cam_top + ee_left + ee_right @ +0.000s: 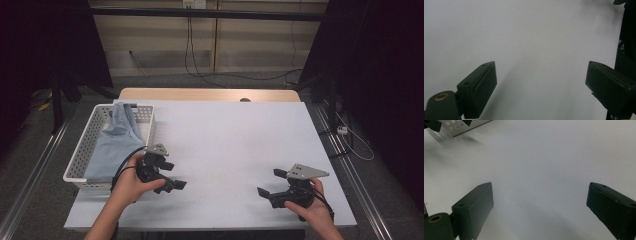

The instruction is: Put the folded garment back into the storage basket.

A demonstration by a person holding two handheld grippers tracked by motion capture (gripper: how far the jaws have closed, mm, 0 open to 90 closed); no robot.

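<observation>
Nearest the person, the right gripper (272, 186) hovers low over the bare white table (235, 145), its jaws spread wide and holding nothing; the right gripper view shows both black jaws apart with plain tabletop between them. Across from it, the left gripper (172, 181) is likewise released and empty, held just beside the near corner of the white perforated basket (85, 145), with its jaws pointing toward the middle of the table. In the left gripper view its jaws stand wide apart over blank surface. Farther back, the light blue garment (114, 140) lies in the basket at the table's left edge, and looks untouched by either gripper. Judging from this, the work has hardly begun: the garment has yet to be grasped and lifted out onto the open table, so everything remains to be done. The cloth looks soft and thin, draped loosely along the basket's length, with its far end bunched up and rising over the basket's back rim.
</observation>
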